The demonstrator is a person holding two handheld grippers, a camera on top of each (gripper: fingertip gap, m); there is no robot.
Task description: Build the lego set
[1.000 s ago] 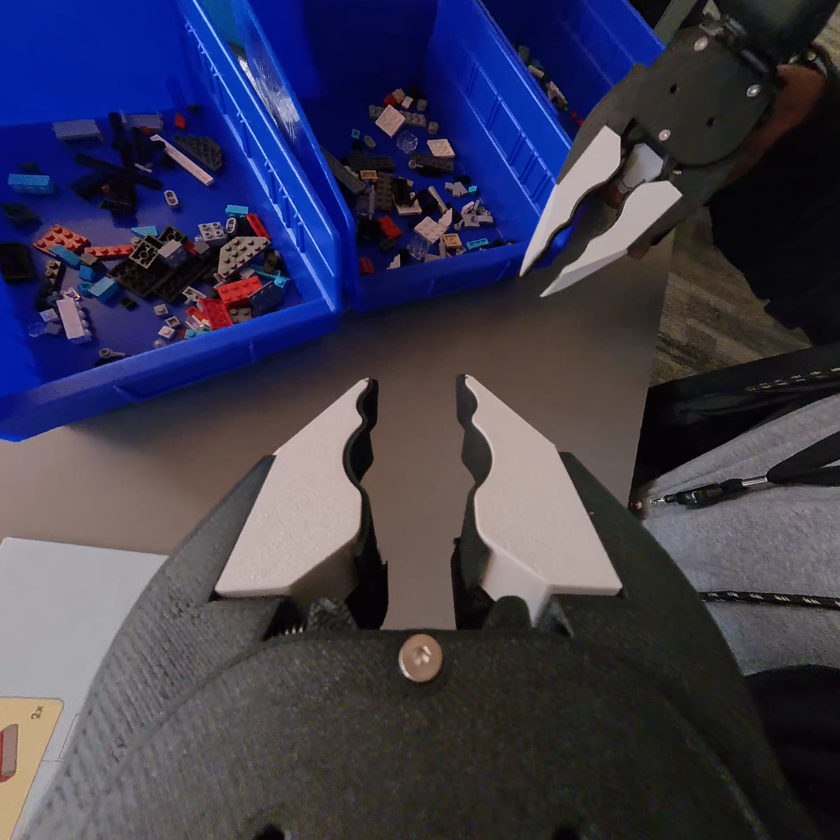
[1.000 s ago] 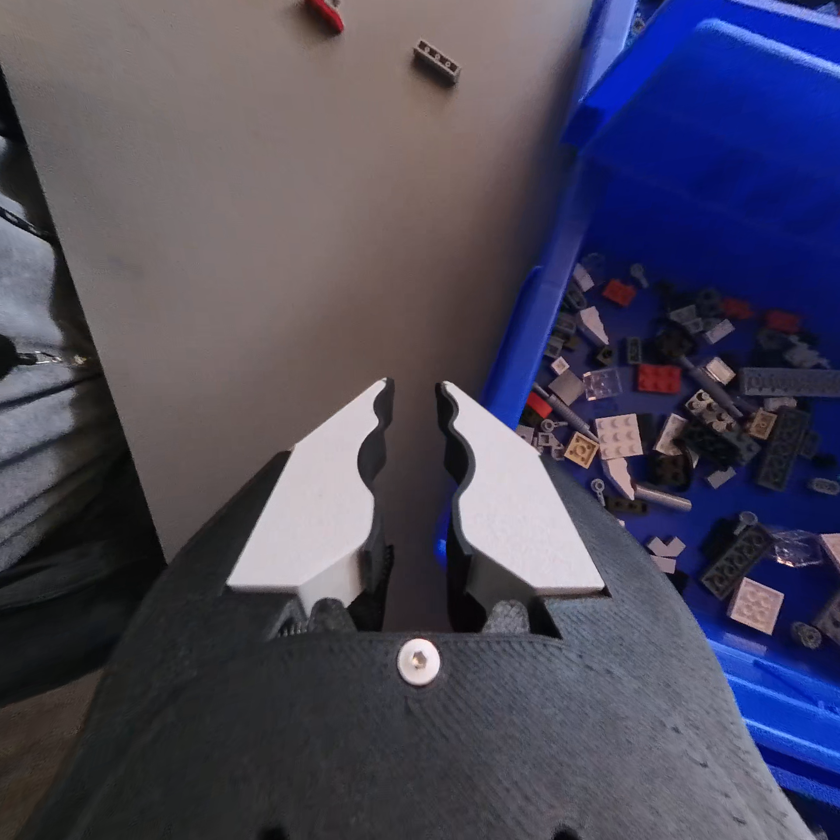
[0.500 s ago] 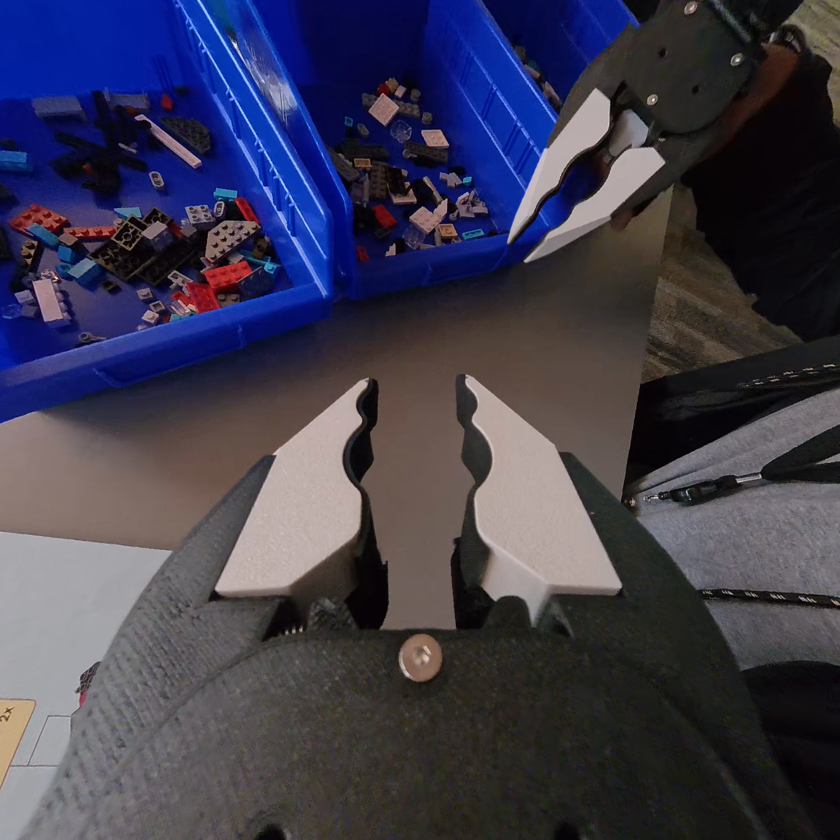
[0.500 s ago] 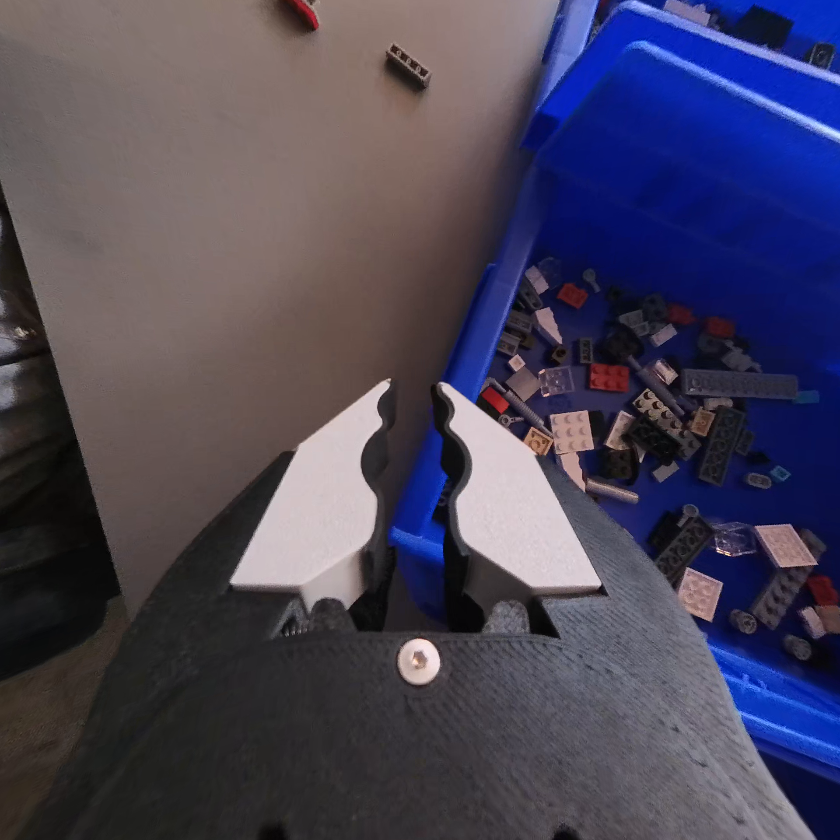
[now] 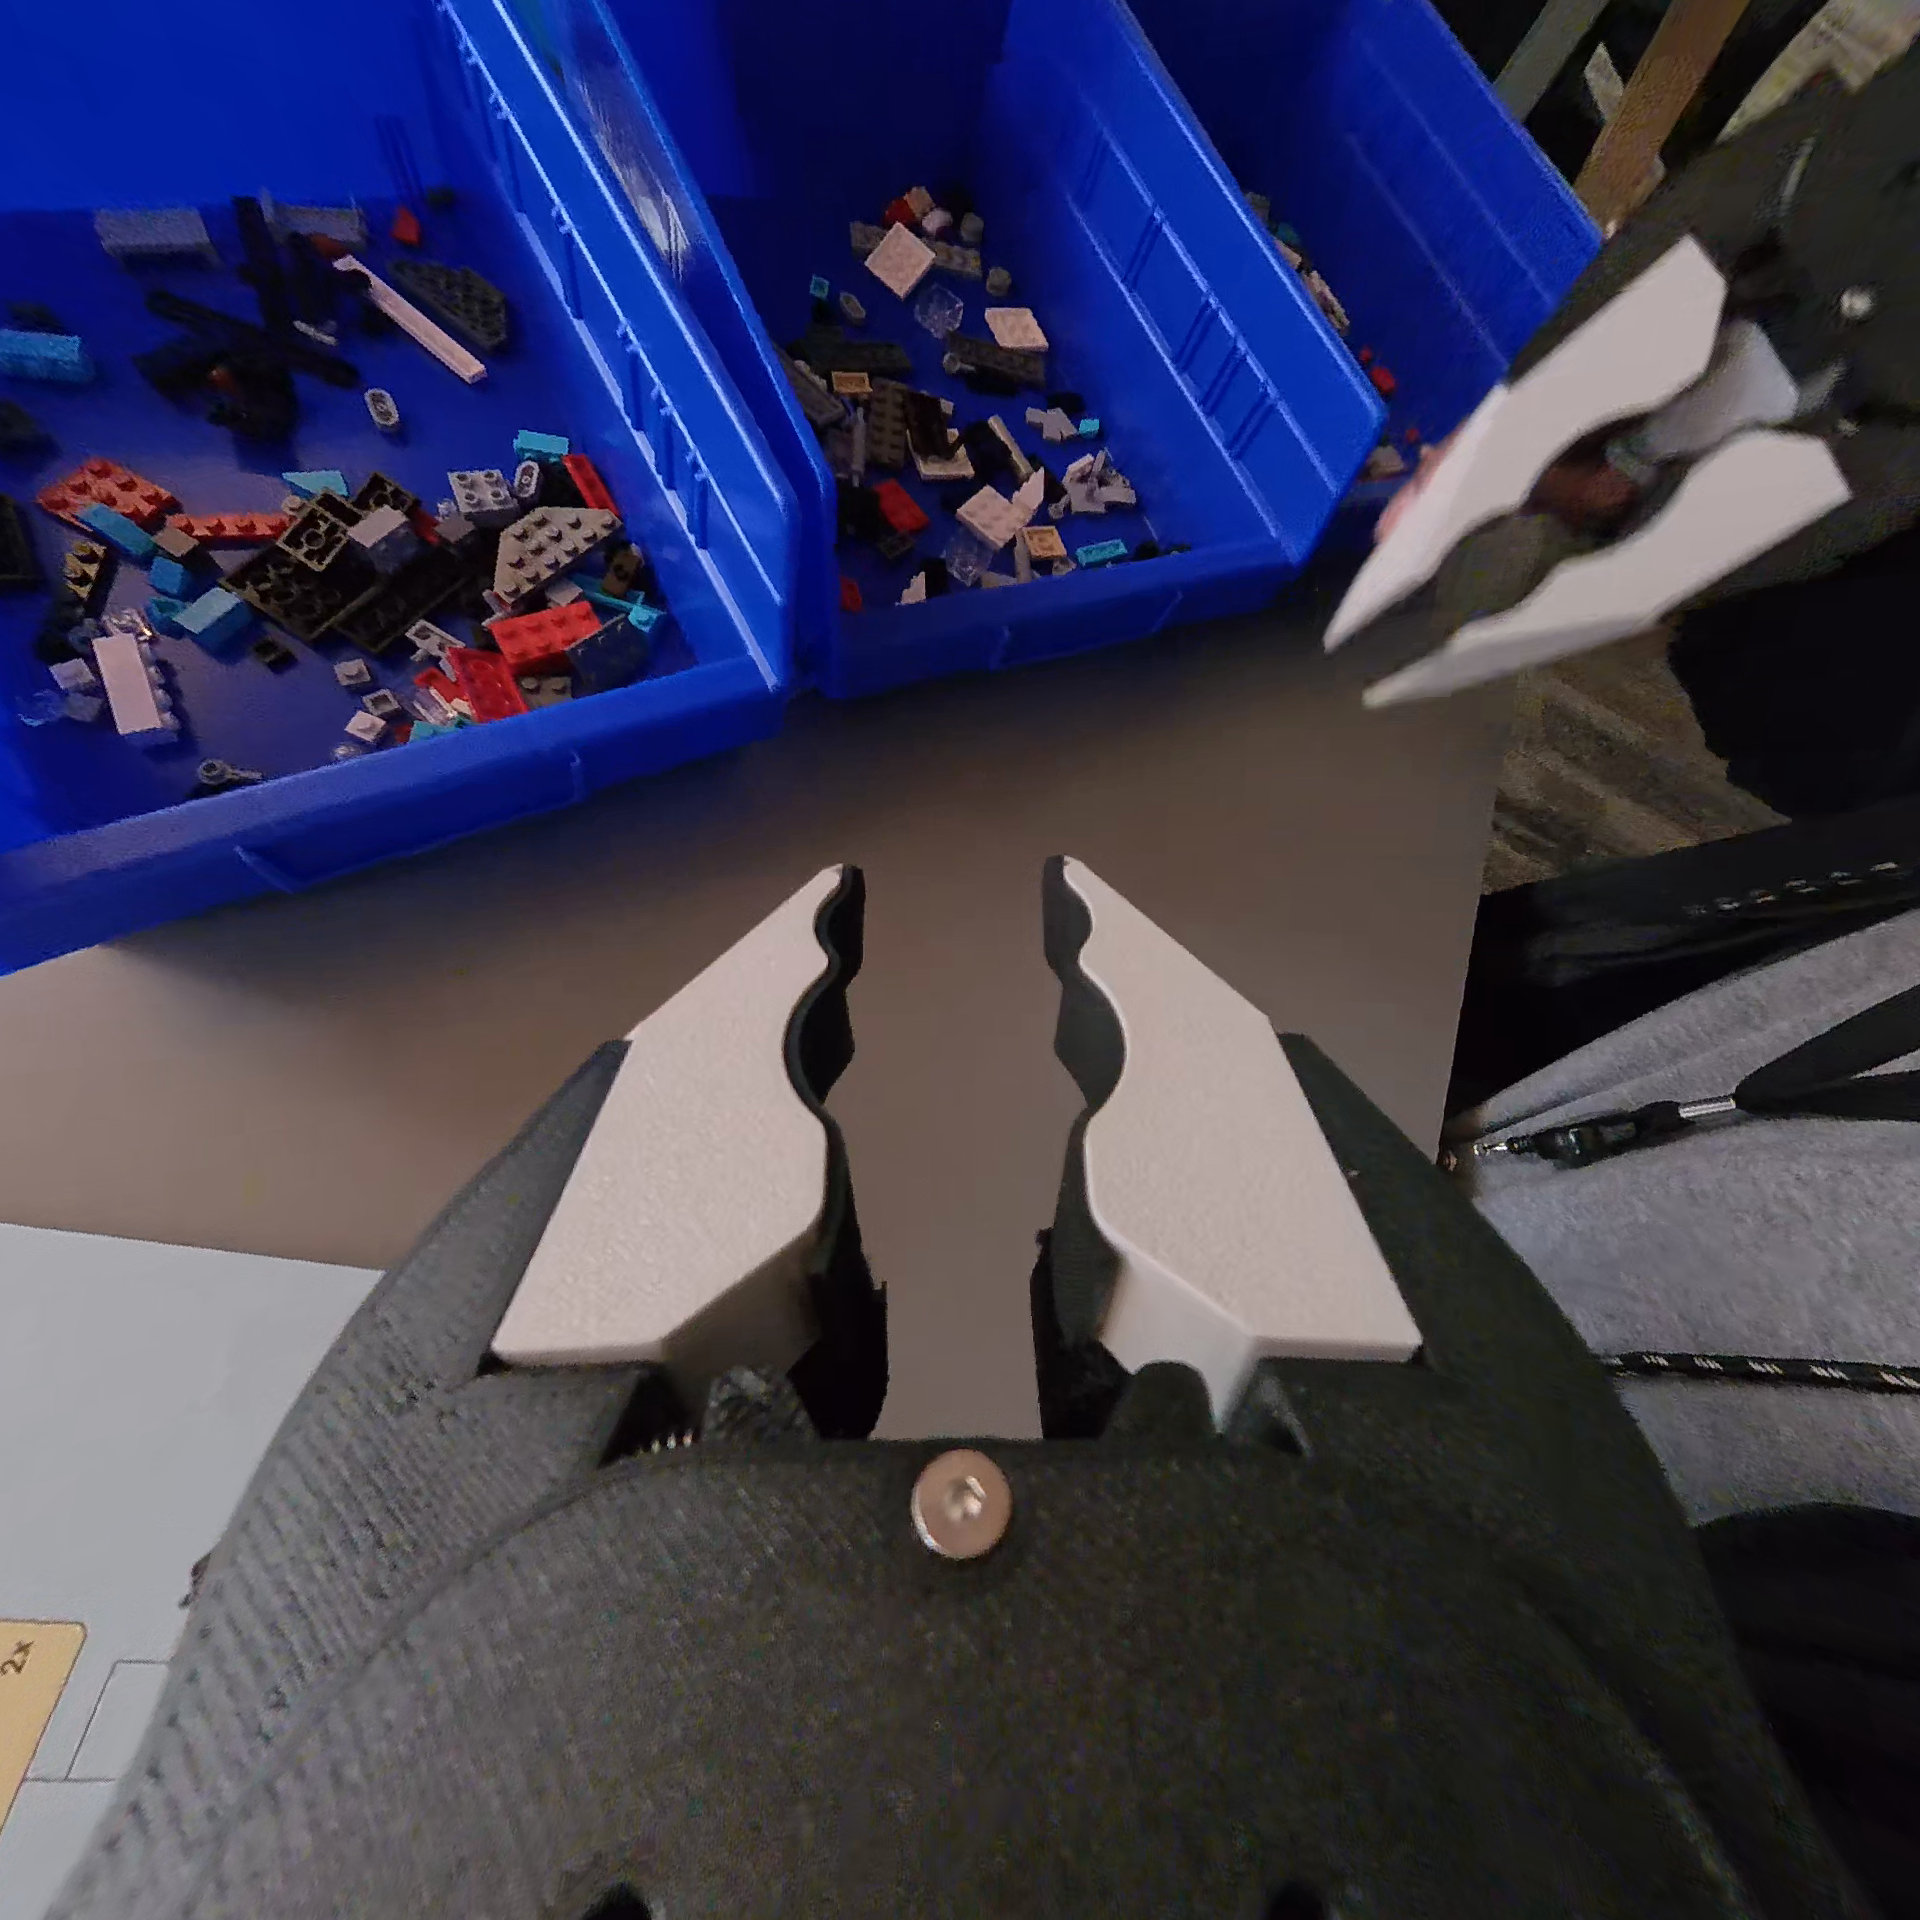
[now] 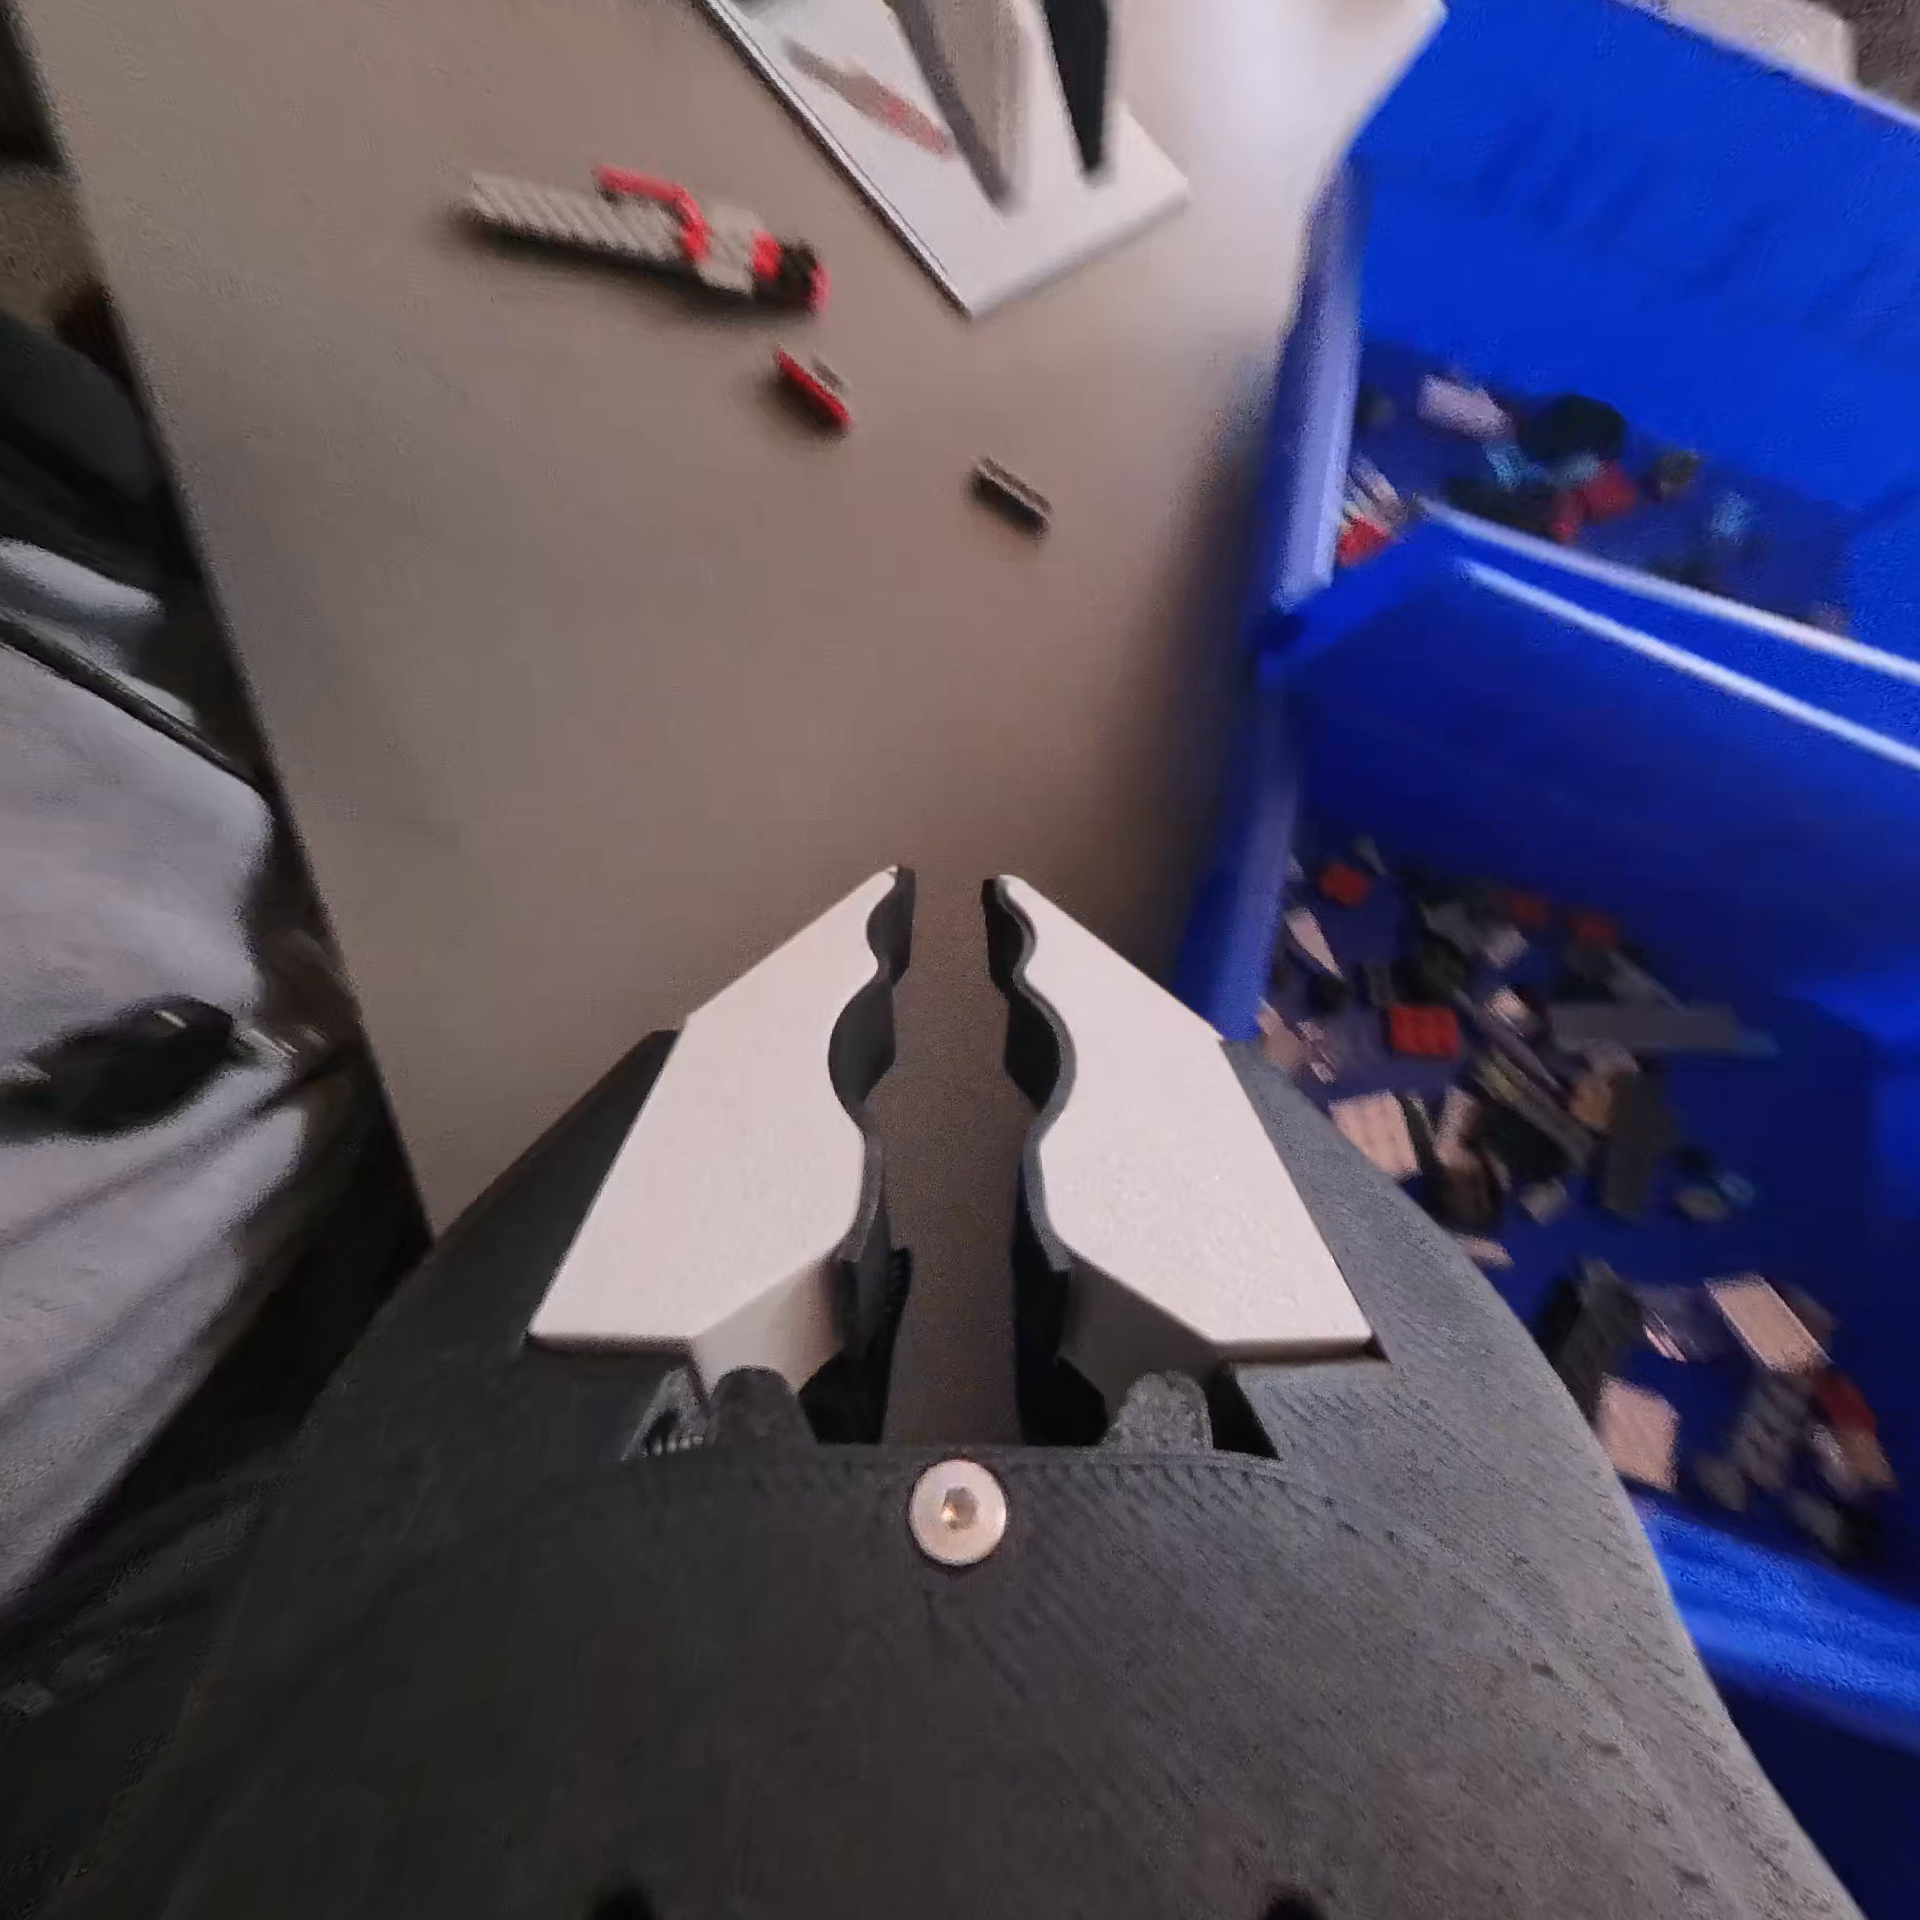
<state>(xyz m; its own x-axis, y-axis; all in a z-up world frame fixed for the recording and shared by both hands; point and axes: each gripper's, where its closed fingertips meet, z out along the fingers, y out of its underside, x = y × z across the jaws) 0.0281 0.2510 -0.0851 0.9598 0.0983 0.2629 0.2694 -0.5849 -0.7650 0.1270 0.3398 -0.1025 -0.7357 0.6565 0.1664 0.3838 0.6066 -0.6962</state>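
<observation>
My left gripper (image 5: 951, 883) is open and empty above the bare grey table (image 5: 727, 935), in front of blue bins (image 5: 416, 800) of loose lego pieces (image 5: 343, 561). My right gripper (image 6: 948, 881) is open by a narrow gap and empty; it also shows in the left wrist view (image 5: 1361, 665) at the table's right edge. In the blurred right wrist view a partly built grey plate with red parts (image 6: 644, 239) lies far ahead on the table. A small red piece (image 6: 812, 390) and a dark grey piece (image 6: 1013, 499) lie nearer.
The instruction booklet (image 6: 997, 177) lies beyond the loose pieces; its corner shows in the left wrist view (image 5: 125, 1455). A middle bin (image 5: 1039, 644) and the right bin (image 6: 1558, 1039) hold small pieces. A person in grey clothing (image 5: 1714, 1247) sits at the table's edge. The gap from one gripper's tips to the other's is roughly 15 cm.
My right gripper has swung away from the bin toward the table's right edge and tipped up, so the build and booklet come into view. The left gripper has barely moved.
</observation>
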